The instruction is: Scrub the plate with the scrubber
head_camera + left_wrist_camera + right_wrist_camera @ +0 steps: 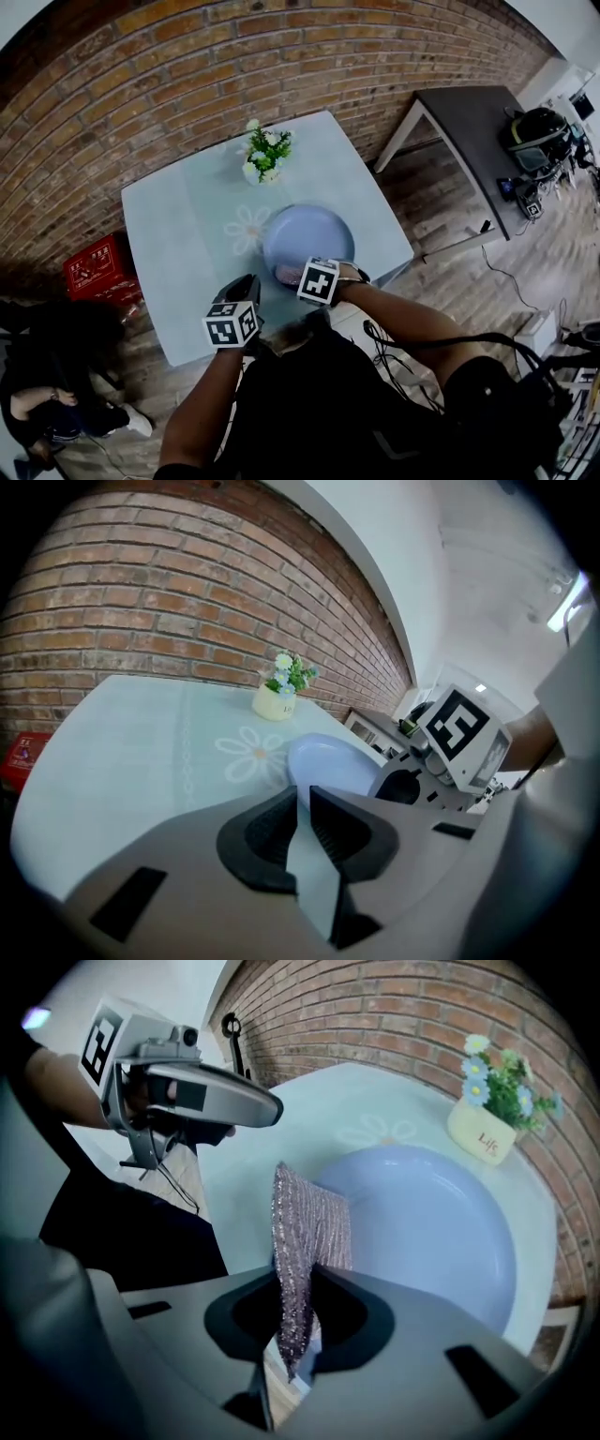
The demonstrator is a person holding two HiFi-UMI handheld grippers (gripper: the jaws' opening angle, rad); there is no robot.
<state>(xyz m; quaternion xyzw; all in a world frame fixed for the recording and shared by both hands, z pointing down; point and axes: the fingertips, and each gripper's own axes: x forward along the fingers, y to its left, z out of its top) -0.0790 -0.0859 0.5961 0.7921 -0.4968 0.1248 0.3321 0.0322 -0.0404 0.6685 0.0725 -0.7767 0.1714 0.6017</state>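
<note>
Two grippers, left gripper point(302, 794) and right gripper point(298, 1279); two tables, pale table point(178, 234) and dark table point(469, 122); one each: blue plate point(309, 234), glittery scrubber point(309, 1232), flower pot point(253, 172).

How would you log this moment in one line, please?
right gripper: shut on scrubber | scrubber: at plate rim | left gripper: slightly open, empty, beside plate

Table point(169, 216): pale blue-green top, square, white daisy print point(247, 228) at middle. Plate point(314, 234): pale blue, round, flat on top towards near right corner, rim overlapping daisy print. Flower pot point(262, 159): small, upright, mid far edge.
</note>
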